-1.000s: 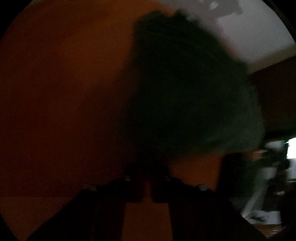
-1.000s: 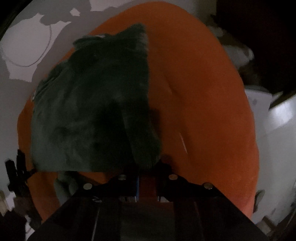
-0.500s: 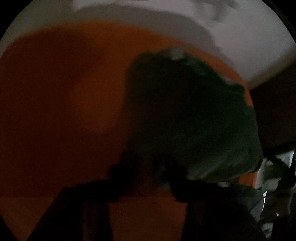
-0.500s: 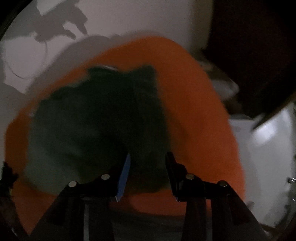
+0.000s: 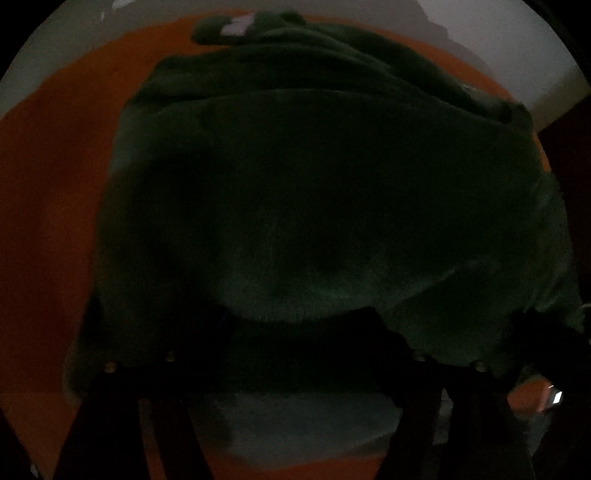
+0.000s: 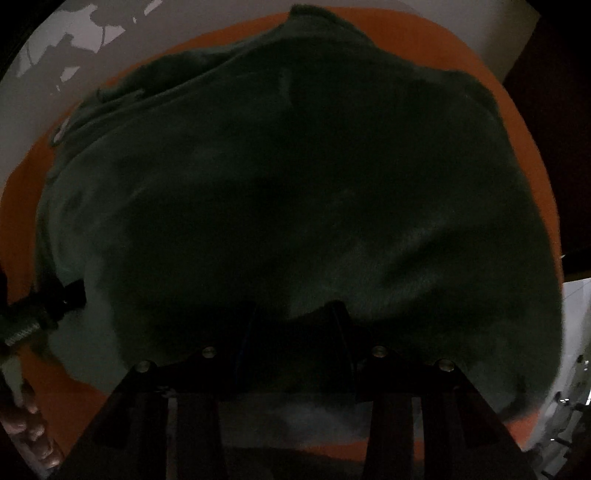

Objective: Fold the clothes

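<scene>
A dark green fleece garment [image 5: 314, 166] lies spread on an orange surface [image 5: 48, 221], with a white label [image 5: 236, 26] at its far edge. My left gripper [image 5: 299, 321] points down over the garment's near part. Its jaws are opening, set wide, and the cloth lies under them unpinched. In the right wrist view the same garment [image 6: 295, 184] fills most of the picture. My right gripper [image 6: 293, 314] hangs over its near edge with its fingers partly apart; the pads do not press on the cloth. Both views are very dim.
Pale floor [image 6: 55, 55] rings the orange surface [image 6: 528, 166]. At the left edge of the right wrist view are the other gripper's metal part [image 6: 37, 317] and a person's hand [image 6: 29, 424]. A white object [image 6: 576, 332] stands at the right.
Both grippers went from shut to open. Both moved across until the green garment fills each view; it was off to one side before.
</scene>
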Demonstrator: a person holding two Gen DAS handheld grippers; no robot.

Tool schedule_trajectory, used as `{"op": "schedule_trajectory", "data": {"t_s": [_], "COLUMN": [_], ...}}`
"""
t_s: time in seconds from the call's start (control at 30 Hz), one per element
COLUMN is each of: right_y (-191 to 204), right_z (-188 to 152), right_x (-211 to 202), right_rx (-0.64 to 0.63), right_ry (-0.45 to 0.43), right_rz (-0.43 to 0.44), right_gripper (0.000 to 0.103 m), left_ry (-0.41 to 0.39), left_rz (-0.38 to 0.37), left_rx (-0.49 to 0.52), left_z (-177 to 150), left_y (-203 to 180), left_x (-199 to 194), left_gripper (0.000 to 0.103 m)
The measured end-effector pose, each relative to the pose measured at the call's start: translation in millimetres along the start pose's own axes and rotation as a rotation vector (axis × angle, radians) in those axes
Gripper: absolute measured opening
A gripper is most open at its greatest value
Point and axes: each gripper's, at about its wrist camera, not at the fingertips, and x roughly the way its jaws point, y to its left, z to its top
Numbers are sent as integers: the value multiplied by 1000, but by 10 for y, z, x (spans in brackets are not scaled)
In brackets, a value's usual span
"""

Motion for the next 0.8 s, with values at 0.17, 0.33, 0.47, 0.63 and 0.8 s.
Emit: {"op": "schedule_trajectory", "data": {"t_s": [0.17,0.33,0.47,0.63,0.8], "right_y": [45,-57,-544,-1142,-1795], "right_z": [-127,-445,-803,-1563,-2332], "right_x": [-186,-665,-992,-1366,-1665], "right_rx": [6,28,81,194,287], "right_ry": [-41,-83,-93,-102,-136], "right_rz": [28,69,89,43,23], "right_gripper": [39,44,54,59,81], "left_ry": [-28,-59,41,149,159], "left_rz": [-35,-174,-276,-330,-434], "left_rx": [5,54,137,217,228], "left_z": [-40,-445,-949,-1448,-1700], "left_y": [144,255,331,284,412], "left_x": [-280,-867,-980,-847,-854], "left_gripper": [75,75,75,75,75]}}
